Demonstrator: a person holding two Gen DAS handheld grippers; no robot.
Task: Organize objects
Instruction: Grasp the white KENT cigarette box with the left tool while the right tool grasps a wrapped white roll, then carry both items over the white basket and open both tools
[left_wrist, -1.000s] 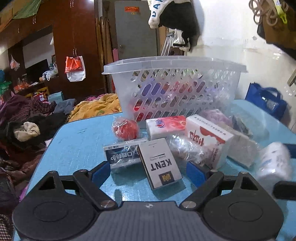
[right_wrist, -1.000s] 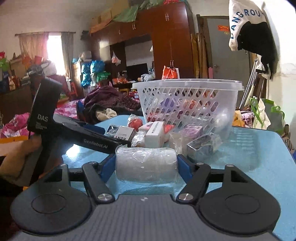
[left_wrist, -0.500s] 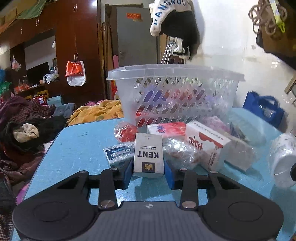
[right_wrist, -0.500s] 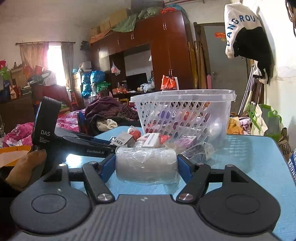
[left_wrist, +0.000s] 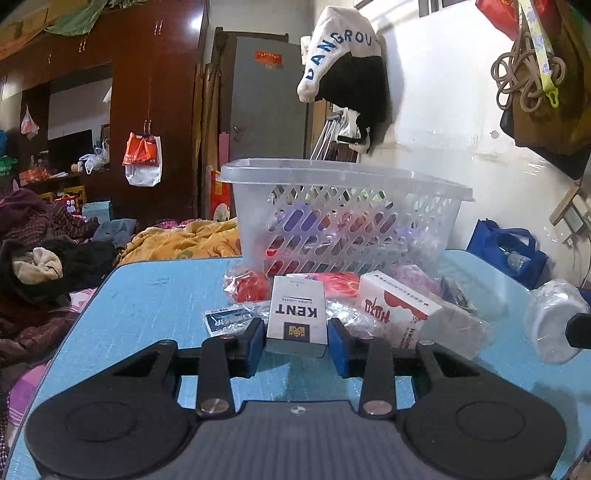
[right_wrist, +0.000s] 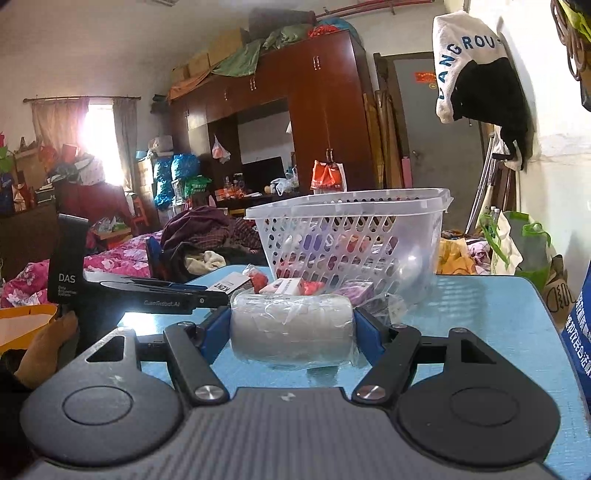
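Cigarette pack: white rectangular KENT carton (left_wrist: 297, 317), clamped between the blue pads of the left gripper (left_wrist: 296, 341), its near end raised off the table.
Left gripper: clenched on the pack from both sides.
Wrapped roll: white cylinder in clear plastic film (right_wrist: 291, 326), lying crosswise between the blue pads of the right gripper (right_wrist: 291, 332).
Right gripper: grasping the roll, pads pressed on its two ends.
Beyond the left gripper: red-and-white rectangular box (left_wrist: 397, 310), red ball in crinkled plastic (left_wrist: 251, 286), blue-labelled flat packet (left_wrist: 229, 319).
Basket: clear perforated plastic laundry-style basket (left_wrist: 343, 177), behind the pile, partly filled.
Surface: light-blue table top (left_wrist: 147, 295).
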